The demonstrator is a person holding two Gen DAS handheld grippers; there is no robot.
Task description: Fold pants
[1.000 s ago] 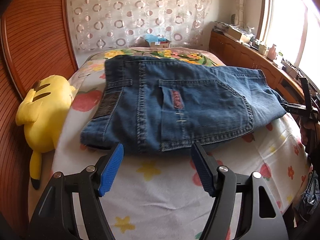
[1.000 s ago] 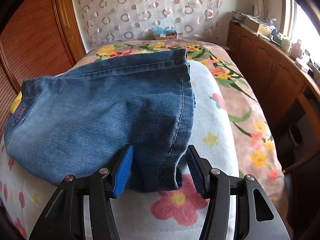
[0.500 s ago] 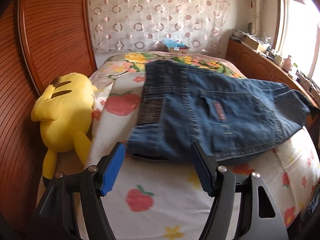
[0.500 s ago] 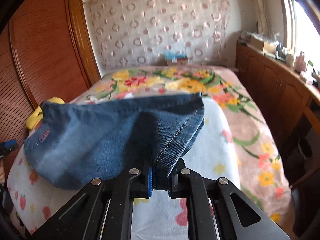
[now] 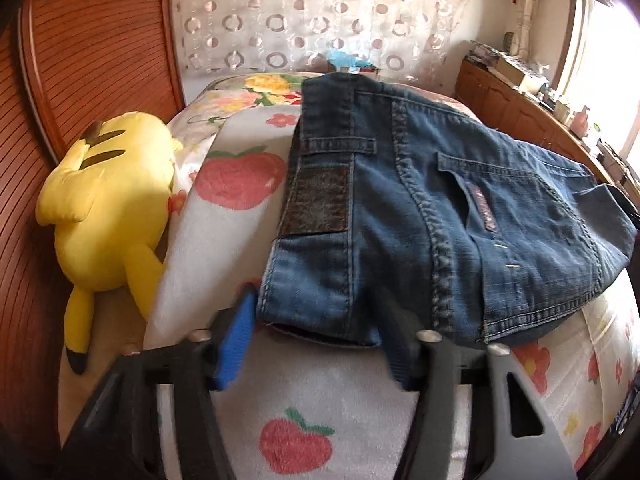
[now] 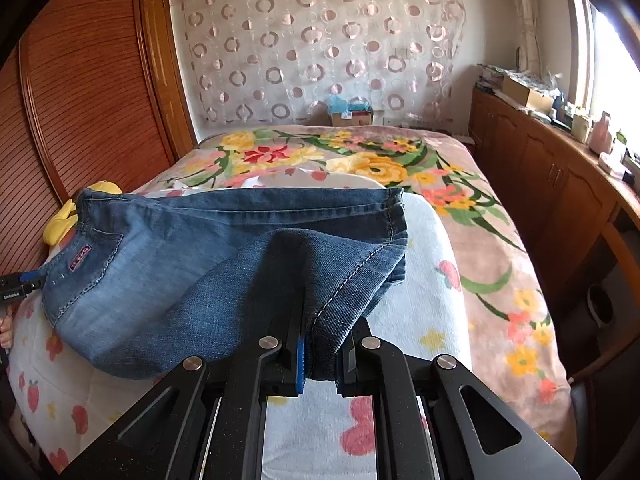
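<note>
- Clearly, in the left wrist view, the jeans lie on the white towel with strawberry prints that covers the bed, with the waistband and its brown patch toward the camera.
- The left gripper has the near waistband corner between its blue pads; the jaws are closing, but the pads do not seem to press on the denim yet.
- A yellow plush toy rests just beside the towel, against the wooden wardrobe.
- Next, in the right wrist view, the right gripper is clamped tightly on the hem end of the legs, and this end is raised off the towel, so the cloth hangs in a soft curve toward the seat.
- The jeans look already doubled, leg upon leg, and the far layer lies flat.
- The left gripper shows at the left edge, near the waist.
- As a judgement, the task is about halfway: the lengthwise fold seems done, and what is left is to bring the hem end over to the waist and to smooth the pile.
</note>
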